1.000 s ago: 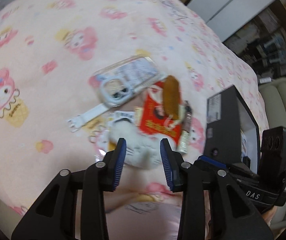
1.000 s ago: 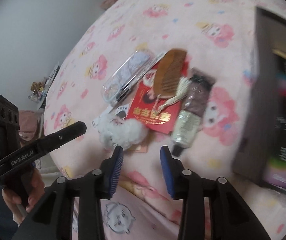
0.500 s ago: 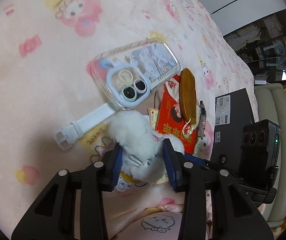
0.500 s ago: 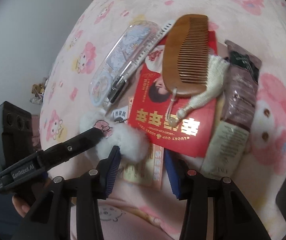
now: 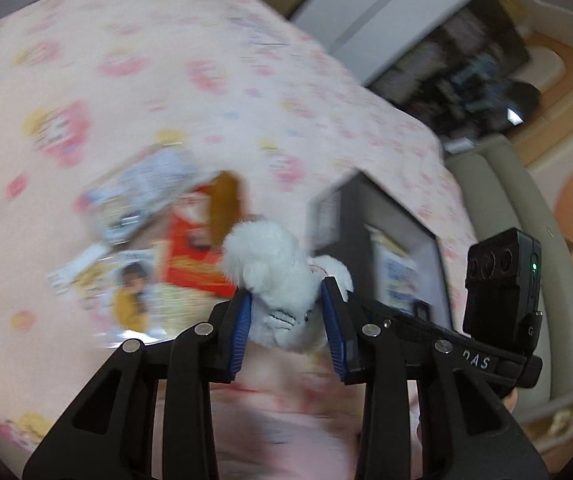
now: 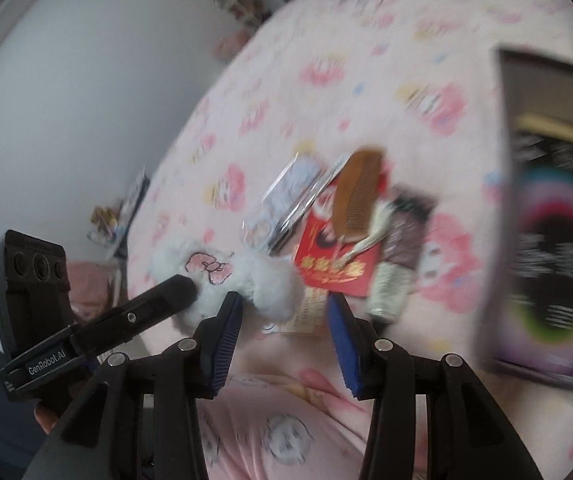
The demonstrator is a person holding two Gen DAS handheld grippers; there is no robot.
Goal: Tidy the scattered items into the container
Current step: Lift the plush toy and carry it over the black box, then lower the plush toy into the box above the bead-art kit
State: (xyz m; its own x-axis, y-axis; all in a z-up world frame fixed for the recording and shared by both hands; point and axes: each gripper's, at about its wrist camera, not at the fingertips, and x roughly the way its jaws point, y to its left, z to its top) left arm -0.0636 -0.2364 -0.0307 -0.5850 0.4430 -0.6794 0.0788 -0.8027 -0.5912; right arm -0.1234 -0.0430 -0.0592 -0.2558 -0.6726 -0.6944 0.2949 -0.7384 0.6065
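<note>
My left gripper [image 5: 286, 294] pinches a fluffy white plush toy [image 5: 282, 276] between its blue pads, and its jaws are still closing on it. The toy hangs above the pink bedspread. In the right wrist view the plush [image 6: 214, 272] shows a pink bow, with the left gripper's black fingertip [image 6: 178, 284] against it. My right gripper [image 6: 284, 300] stands open with nothing between its fingers, just right of the plush. The black box [image 6: 546, 208], lying open, is at the right. A wooden comb [image 6: 360, 196] lies on a red packet [image 6: 334, 264].
A clear phone case [image 6: 286, 196], a dark sachet [image 6: 402, 248] and a paper card [image 6: 306, 312] lie around the red packet. A white strap [image 5: 78, 264] lies left of them. The box's wall [image 5: 346, 220] stands right of the pile. Furniture shows beyond the bed.
The left gripper has closed on the white plush and lifted it off the bedspread. Both grippers have risen and drawn back from the pile, and both views are blurred by motion.
</note>
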